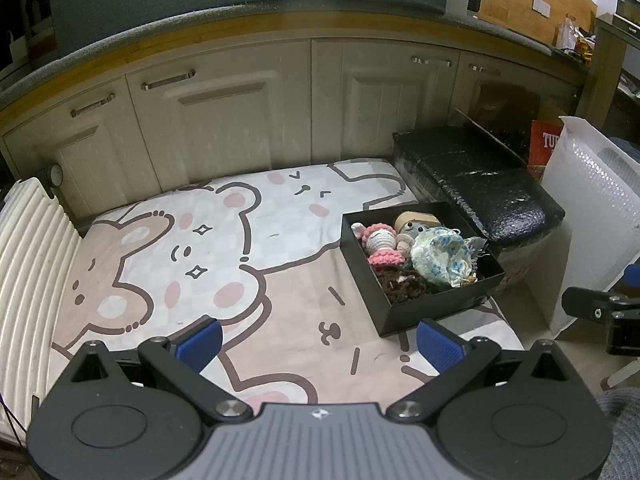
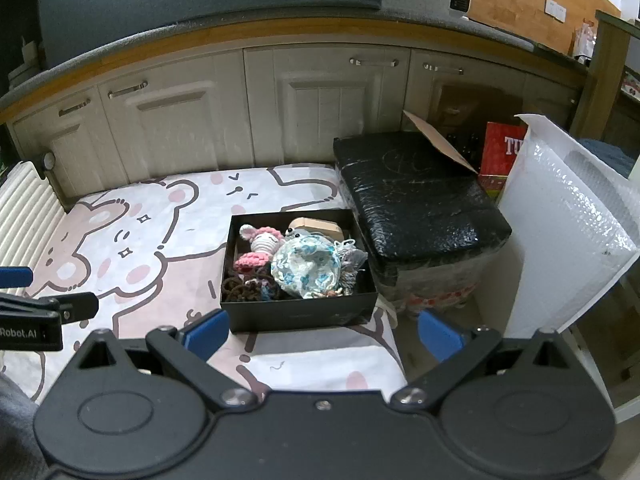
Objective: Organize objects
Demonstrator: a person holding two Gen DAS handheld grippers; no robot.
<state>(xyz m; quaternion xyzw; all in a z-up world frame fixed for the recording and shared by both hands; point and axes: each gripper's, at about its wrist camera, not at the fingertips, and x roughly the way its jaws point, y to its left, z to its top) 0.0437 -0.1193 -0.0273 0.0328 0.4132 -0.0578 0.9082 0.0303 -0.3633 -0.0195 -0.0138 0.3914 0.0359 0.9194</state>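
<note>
A black open box (image 1: 432, 312) (image 2: 296, 314) sits on the bear-print mat (image 1: 200, 248) (image 2: 140, 256). Inside lie a pink and white crochet doll (image 1: 382, 242) (image 2: 262, 246), a blue floral cloth pouch (image 1: 438, 256) (image 2: 306, 266), a tan object (image 2: 320, 227), a grey crochet toy and brown yarn (image 1: 408, 284) (image 2: 240, 290). My left gripper (image 1: 320, 342) is open and empty, above the mat to the near left of the box. My right gripper (image 2: 324, 334) is open and empty, just in front of the box's near wall.
A black wrapped block (image 1: 476, 176) (image 2: 416, 192) stands right of the box. White bubble-wrap sheet (image 1: 592, 208) (image 2: 568, 240) leans further right, with a red carton (image 2: 500, 152) behind. Cream cabinets (image 1: 224, 120) line the back. A white ribbed radiator (image 1: 32, 264) is at left.
</note>
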